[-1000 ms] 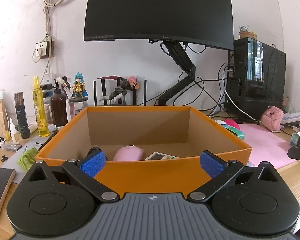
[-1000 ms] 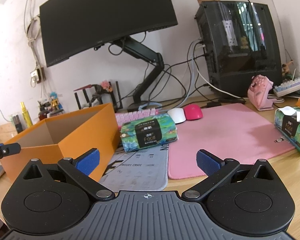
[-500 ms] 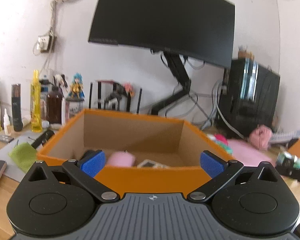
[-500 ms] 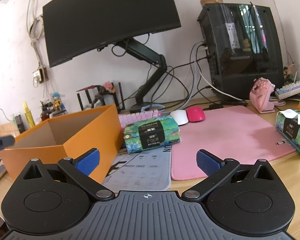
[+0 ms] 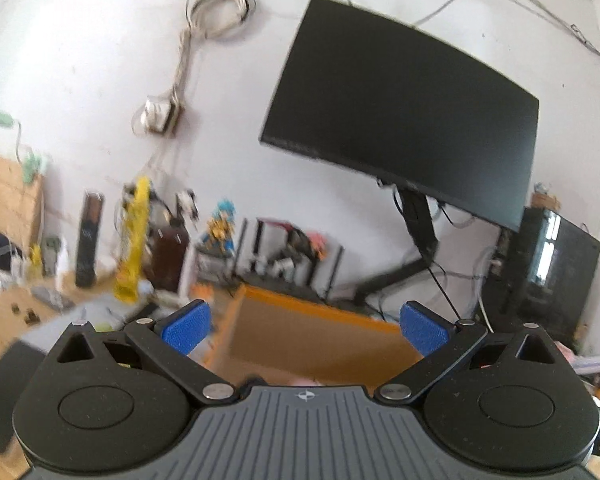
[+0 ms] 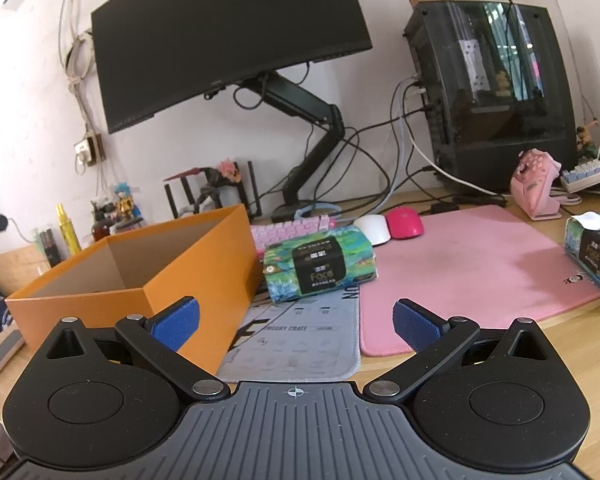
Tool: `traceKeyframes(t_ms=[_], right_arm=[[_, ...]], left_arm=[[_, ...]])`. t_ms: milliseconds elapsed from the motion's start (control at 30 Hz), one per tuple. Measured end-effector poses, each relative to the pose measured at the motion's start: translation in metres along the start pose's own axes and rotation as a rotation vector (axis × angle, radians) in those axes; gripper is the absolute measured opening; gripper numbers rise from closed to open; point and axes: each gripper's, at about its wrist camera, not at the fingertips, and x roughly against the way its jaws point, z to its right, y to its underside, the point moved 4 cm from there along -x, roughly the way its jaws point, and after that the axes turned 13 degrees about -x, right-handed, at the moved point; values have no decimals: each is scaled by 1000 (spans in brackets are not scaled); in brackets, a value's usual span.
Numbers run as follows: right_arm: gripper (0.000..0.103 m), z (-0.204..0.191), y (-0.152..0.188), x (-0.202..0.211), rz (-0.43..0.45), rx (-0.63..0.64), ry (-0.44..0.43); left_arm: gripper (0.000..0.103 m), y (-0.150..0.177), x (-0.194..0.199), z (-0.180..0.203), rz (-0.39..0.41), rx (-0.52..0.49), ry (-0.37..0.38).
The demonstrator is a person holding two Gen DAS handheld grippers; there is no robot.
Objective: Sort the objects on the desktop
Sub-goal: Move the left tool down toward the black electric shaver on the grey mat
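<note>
Tilted upward since a second ago, the left hand-held gripper [image 5: 304,326] hung with jaws spread and empty, blurred, above the orange box [image 5: 320,336], now low in its view. From the right wrist, the right hand-held gripper [image 6: 296,326], also released, faced the tissue pack [image 6: 320,270] lying near ahead, just beside the box on the worktop [image 6: 480,344]; soft, light, probably best pinched across its short sides.
</note>
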Motion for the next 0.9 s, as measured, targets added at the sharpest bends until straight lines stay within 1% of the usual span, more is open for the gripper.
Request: traceKeyframes(t_ms=[67, 200, 267, 333, 400, 467, 533, 600, 667, 800, 900], right_arm=[[103, -1, 1, 0, -9, -3, -8], [103, -4, 3, -1, -26, -9, -24], [103, -5, 5, -2, -35, -13, -32], [103, -6, 6, -2, -44, -16, -40], [103, -8, 7, -2, -52, -19, -48], [103, -9, 8, -3, -61, -22, -56], [103, -15, 9, -8, -70, -22, -64], [103, -19, 11, -11, -73, -15, -68], [103, -22, 12, -12, -77, -10, -71], [103, -25, 14, -13, -82, -7, -72], [103, -27, 14, -14, -85, -4, -70]], left_arm=[[103, -4, -4, -11, 4, 27, -23], [103, -8, -16, -32, 9, 128, -52], [103, -8, -20, -46, 16, 162, -74], [103, -5, -25, -64, 1, 195, -104], [103, -3, -35, -80, -25, 250, -146], [103, 3, -47, -97, -78, 316, -184], [103, 12, -60, -111, -129, 374, -186], [102, 23, -73, -120, -192, 398, -198], [95, 35, -86, -125, -266, 402, -213], [93, 55, -109, -133, -400, 405, -236], [92, 62, -129, -133, -482, 385, -228]])
